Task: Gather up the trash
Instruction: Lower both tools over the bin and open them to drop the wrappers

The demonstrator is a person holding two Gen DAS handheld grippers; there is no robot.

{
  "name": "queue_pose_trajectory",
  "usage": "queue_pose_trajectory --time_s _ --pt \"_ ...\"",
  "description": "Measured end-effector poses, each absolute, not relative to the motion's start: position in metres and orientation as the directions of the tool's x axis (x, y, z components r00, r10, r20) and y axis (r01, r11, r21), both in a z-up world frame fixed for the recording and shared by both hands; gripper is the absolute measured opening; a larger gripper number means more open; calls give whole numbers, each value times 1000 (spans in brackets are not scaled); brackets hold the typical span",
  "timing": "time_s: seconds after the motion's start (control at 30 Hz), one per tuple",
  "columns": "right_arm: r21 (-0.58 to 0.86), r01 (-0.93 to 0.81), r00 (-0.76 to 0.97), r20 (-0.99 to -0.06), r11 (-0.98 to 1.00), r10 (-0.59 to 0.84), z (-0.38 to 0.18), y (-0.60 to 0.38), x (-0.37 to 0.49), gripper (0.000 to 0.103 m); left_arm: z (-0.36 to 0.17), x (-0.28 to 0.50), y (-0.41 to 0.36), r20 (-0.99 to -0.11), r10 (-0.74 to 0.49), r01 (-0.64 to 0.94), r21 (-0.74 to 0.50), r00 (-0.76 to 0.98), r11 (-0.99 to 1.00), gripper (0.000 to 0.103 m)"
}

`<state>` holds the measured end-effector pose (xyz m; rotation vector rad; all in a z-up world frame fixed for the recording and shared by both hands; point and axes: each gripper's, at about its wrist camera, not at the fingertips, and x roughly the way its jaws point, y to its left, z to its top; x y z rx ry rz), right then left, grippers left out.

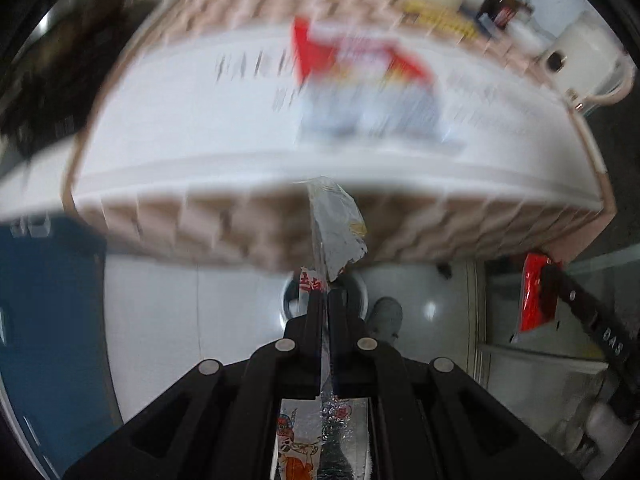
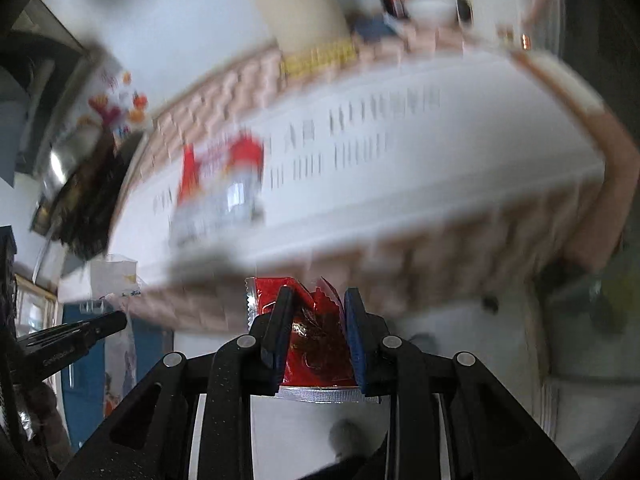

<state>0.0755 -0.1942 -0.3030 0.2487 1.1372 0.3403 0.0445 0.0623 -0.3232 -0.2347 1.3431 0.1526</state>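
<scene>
My left gripper (image 1: 325,294) is shut on a clear and white printed wrapper (image 1: 338,226), held in front of the table's near edge. My right gripper (image 2: 316,294) is shut on a red foil packet (image 2: 316,344); that packet also shows at the right of the left wrist view (image 1: 536,296). A red and silver wrapper (image 1: 360,84) lies on the white tabletop and shows blurred in the right wrist view (image 2: 224,184). A round bin (image 1: 288,300) with a white rim sits on the floor below the left gripper.
The table (image 1: 200,120) has a white printed top and a pink patterned cloth edge. At its far side stand a cream cylinder (image 2: 300,4), a brown bottle (image 1: 502,0) and a white kettle (image 1: 580,56). A blue cabinet (image 1: 44,320) stands at the left.
</scene>
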Motion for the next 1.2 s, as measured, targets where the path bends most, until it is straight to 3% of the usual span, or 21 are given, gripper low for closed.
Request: queue_pose_trajectory --time_s 0.27,0.6,0.8,1.03,1.1,1.17,1.2 --pt "314 -96 150 -934 945 325 -474 -166 26 27 -509 31 86 -994 -90 -386 -107 62 916 1" --pt "310 -142 46 -947 940 319 -717 -128 45 27 -733 54 74 -991 -131 -403 -107 -30 909 1" --pt "304 -158 2 -951 939 309 -824 -109 57 27 -805 64 67 -982 -178 -386 -142 -60 912 2" --pt "327 -148 -36 -945 933 326 -877 -107 66 28 -825 69 75 -974 -219 -405 -176 -62 897 6" --pt "332 -150 -43 -943 931 330 -876 -107 65 32 -820 67 77 -977 -208 -416 -169 -50 893 24" --pt "323 -156 -37 -946 933 322 -874 -107 64 53 -815 63 80 -982 -187 -427 -153 -38 891 99" --pt "328 -155 -32 -944 932 328 -870 -109 63 55 -810 61 81 -983 -181 -432 -153 -26 889 103"
